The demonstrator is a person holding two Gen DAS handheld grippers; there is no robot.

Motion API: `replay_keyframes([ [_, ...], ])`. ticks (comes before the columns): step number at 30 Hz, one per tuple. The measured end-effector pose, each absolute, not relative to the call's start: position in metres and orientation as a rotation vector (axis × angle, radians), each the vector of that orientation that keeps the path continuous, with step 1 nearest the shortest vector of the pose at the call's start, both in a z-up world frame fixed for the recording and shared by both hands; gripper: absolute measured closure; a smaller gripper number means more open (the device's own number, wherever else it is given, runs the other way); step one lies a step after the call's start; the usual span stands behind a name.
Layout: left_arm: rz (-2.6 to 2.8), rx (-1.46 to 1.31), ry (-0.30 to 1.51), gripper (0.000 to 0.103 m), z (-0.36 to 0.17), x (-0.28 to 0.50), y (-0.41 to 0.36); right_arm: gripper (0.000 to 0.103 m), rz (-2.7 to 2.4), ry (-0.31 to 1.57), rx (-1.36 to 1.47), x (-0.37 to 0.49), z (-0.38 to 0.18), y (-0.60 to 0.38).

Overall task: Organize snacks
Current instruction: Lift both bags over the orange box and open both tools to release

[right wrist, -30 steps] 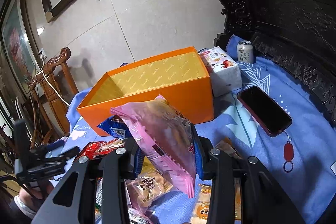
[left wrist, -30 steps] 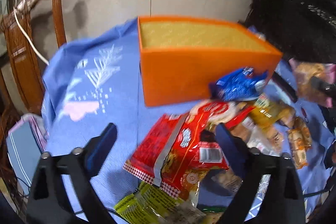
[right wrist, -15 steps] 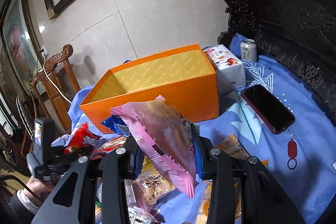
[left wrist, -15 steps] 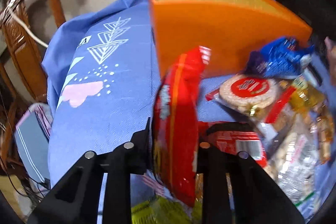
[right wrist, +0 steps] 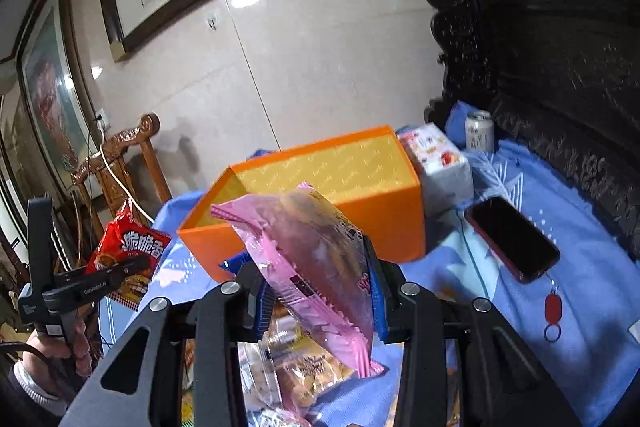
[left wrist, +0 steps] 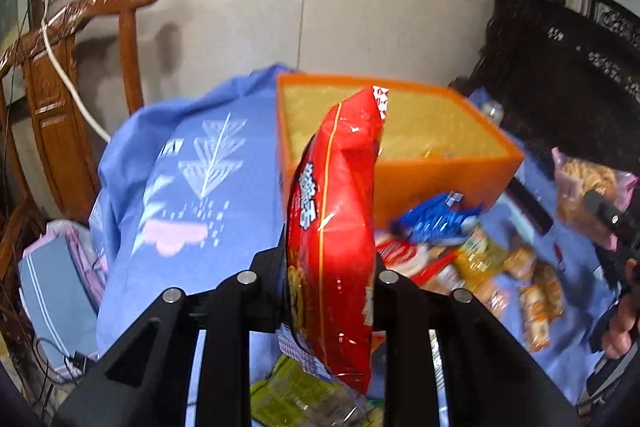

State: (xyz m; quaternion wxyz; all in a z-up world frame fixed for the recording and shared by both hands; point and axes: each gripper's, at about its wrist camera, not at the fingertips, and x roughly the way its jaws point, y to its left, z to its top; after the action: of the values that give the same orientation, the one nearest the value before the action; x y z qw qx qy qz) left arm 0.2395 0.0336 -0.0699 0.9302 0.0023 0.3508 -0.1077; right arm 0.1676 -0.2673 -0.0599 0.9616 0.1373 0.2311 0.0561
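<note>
A: Red crinkly foil, left wrist view: the red snack bag is standing on edge, pinched between the left gripper fingers, lifted over the blue cloth on the counter. Orange box is sitting open just behind it.

B: Loose snacks?

A: Blue packet is leaning against the box front; a heap of mixed packets is lying beside it to the right.

B: Right wrist view?

A: Right gripper fingers are clamping a pink snack bag, tilted, raised in front of the orange box. The left gripper is showing far left, holding the red snack bag up in the air beside the box's left end. Phone, tissue pack and can are sitting right of the box.
</note>
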Motion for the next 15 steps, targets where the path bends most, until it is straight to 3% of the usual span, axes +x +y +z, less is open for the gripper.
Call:
replay_keyframes([
  [10,-0.283,-0.033,0.659,0.080,-0.021,0.312,0.006,0.065,0.172,0.413,0.247,0.243,-0.014,-0.267],
  [12,-0.267,-0.026,0.658,0.075,-0.013,0.331,0.001,0.064,0.176,0.401,0.238,0.265,-0.005,-0.266],
  [13,-0.247,-0.033,0.653,0.063,-0.009,0.339,-0.001,0.056,0.179,0.418,0.238,0.280,-0.002,-0.265],
  [14,-0.206,-0.039,0.650,0.020,-0.006,0.343,0.000,0.033,0.171,0.444,0.244,0.289,-0.001,-0.264],
  [15,-0.155,-0.045,0.640,0.004,-0.002,0.343,0.001,0.024,0.149,0.464,0.260,0.294,0.001,-0.266],
])
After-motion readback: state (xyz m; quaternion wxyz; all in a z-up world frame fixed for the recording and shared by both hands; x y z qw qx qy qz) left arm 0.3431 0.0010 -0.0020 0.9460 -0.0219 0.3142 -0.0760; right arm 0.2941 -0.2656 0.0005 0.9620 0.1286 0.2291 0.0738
